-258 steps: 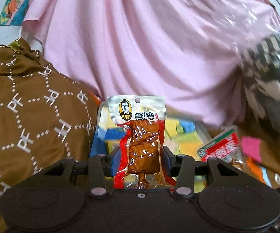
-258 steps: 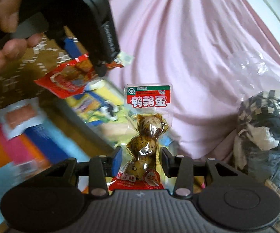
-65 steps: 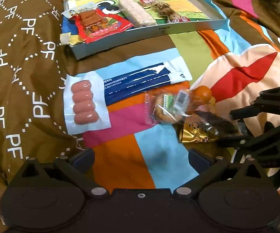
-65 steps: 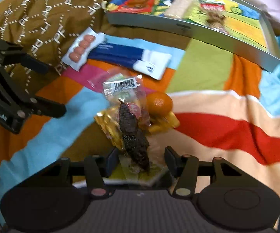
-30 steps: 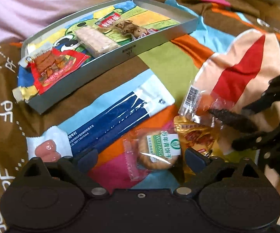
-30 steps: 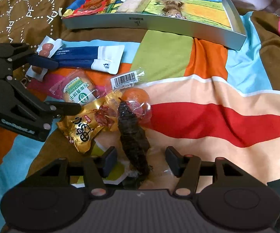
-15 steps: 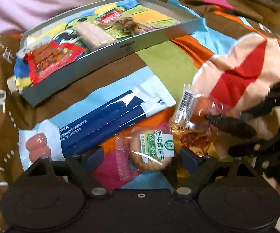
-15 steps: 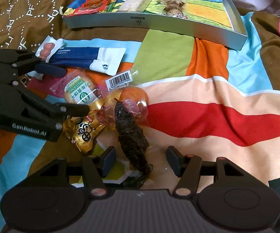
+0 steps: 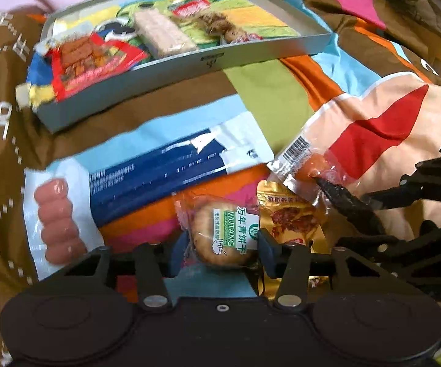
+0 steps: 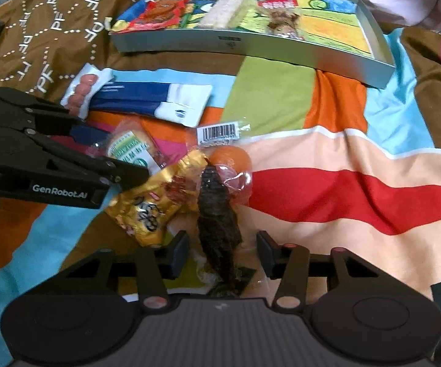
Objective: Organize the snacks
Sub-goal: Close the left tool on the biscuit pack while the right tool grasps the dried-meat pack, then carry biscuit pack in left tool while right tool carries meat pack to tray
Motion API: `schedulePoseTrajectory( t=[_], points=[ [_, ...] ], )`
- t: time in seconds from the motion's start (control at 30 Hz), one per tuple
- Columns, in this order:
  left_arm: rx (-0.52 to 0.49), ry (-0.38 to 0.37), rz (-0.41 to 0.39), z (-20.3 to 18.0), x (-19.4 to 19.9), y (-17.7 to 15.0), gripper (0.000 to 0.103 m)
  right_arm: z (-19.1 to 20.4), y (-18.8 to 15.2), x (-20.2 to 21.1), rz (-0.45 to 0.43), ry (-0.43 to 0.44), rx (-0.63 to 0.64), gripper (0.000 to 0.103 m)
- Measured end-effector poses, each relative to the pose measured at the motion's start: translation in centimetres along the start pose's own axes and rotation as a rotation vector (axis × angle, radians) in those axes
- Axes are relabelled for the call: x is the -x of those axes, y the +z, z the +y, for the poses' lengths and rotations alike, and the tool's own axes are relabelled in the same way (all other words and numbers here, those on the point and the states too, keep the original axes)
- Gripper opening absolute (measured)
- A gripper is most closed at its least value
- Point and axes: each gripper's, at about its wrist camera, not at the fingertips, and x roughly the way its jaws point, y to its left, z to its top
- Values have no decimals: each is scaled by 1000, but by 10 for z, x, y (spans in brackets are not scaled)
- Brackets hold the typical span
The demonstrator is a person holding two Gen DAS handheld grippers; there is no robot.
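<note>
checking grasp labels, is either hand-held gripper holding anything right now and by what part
The left hand-held gripper pinches the round biscuit packet across its sides. The right hand-held gripper is open, straddling the dark dried snack, holding nothing.

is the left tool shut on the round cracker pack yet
Shut on it, apparently: in the left wrist view the left tool has its fingers against both sides of the cracker pack.

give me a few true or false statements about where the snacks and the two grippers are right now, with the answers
1. The round biscuit packet sits between the left gripper fingers. True.
2. The grey tray holds no snacks. False: three packets lie in it, among them a red packet.
3. The dark dried snack lies between the right gripper fingers. True.
4. The sausage packet is in the tray. False: it lies on the blanket, beside the blue-and-white packet.
</note>
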Motion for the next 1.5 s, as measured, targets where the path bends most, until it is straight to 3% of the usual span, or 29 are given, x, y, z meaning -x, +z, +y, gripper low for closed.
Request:
schedulePoseTrajectory(
  t=[0.27,0.4,0.57,0.93,1.1,1.2,1.4,1.5],
  points=[
    [80,-2,51,4,12,-10,52,0,0,2,-8,51,-13,53],
    [35,29,39,0,10,-11,60,-3,1,1,-13,37,-25,60],
    [-106,77,13,-13,5,-12,65,-1,0,-2,-10,-1,-1,67],
    [-158,89,26,-16,-3,-12,66,-4,1,-8,5,-11,-15,74],
    [-156,87,25,-15,-2,-11,52,-2,2,-7,7,0,-3,58],
    [-96,77,37,-11,0,-8,50,6,1,-5,4,-6,46,48],
    [49,19,36,4,5,-4,50,15,0,-3,-17,-48,120,48],
    [67,3,5,4,10,-3,50,32,-5,-2,-53,-143,265,48]
  ],
)
